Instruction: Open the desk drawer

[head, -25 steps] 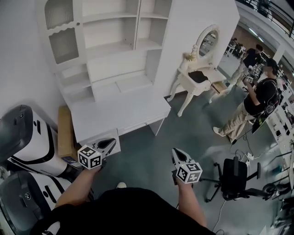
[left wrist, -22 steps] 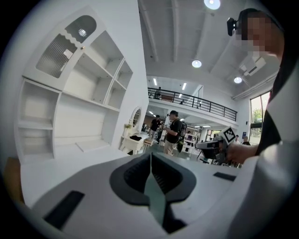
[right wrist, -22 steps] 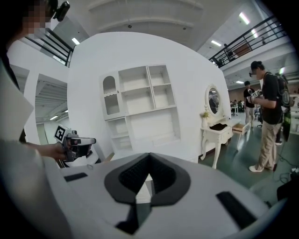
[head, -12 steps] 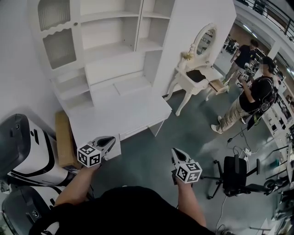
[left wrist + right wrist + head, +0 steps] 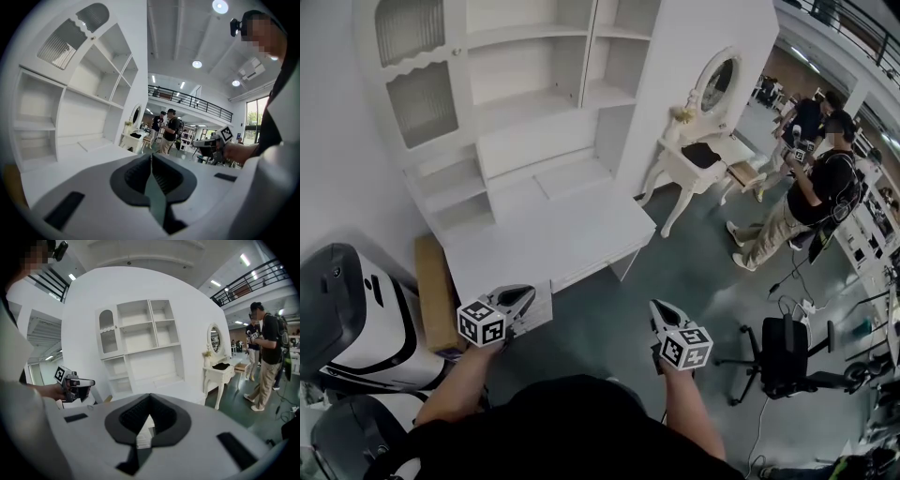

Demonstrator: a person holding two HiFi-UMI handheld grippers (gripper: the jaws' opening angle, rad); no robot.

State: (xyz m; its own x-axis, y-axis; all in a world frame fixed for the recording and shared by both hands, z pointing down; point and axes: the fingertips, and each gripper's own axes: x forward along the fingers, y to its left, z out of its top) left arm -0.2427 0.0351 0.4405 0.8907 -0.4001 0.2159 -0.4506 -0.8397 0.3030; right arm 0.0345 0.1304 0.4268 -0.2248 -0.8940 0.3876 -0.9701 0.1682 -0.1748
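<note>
Both hand-held grippers are empty, their jaws pressed together. The left hand-held gripper (image 5: 528,296) hangs just before the near left corner of the white desk (image 5: 544,234), and the right hand-held gripper (image 5: 657,311) hangs over the floor. Ahead, between the two, the white drawer (image 5: 581,271) sits shut under the desk's front edge. Beyond it rise the white shelves (image 5: 534,94).

On my feed, a white dressing table (image 5: 698,167) with an oval mirror (image 5: 719,82) stands on the grey-green floor (image 5: 675,272). To its right, two people (image 5: 806,187) stand close together, one in a black top and beige trousers. A black office chair (image 5: 780,354) sits nearer. At left, a brown cardboard box (image 5: 436,292) sits just beside white-and-black machine housings (image 5: 352,314).
</note>
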